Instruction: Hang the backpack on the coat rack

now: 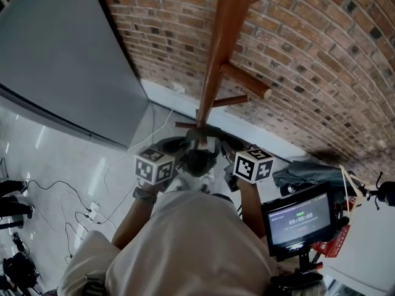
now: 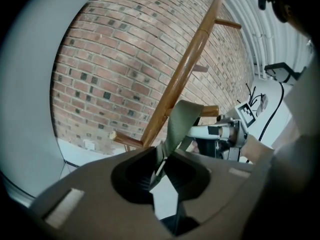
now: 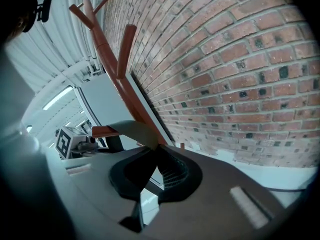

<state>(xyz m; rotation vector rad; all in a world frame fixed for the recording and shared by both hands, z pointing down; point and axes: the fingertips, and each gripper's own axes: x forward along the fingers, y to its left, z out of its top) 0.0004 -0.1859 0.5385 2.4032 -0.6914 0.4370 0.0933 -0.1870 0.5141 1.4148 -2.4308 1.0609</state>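
Observation:
The wooden coat rack (image 1: 225, 36) rises in front of the brick wall, with pegs (image 1: 247, 82) sticking out to the right. The dark backpack (image 1: 199, 159) hangs between my two grippers at the foot of the pole. In the left gripper view, my left gripper (image 2: 159, 166) is shut on an olive strap (image 2: 180, 124) that loops up beside the pole (image 2: 185, 69). My right gripper (image 3: 157, 164) is shut on the same kind of strap (image 3: 132, 130), which runs leftward against a low peg (image 3: 102, 131). The marker cubes (image 1: 154, 167) (image 1: 253, 164) flank the bag.
A grey panel (image 1: 55, 54) stands at the left, next to the brick wall (image 1: 321, 60). Cables and a power strip (image 1: 92, 211) lie on the pale floor. A small screen on a stand (image 1: 299, 222) and a dark bundle (image 1: 305, 171) sit to the right.

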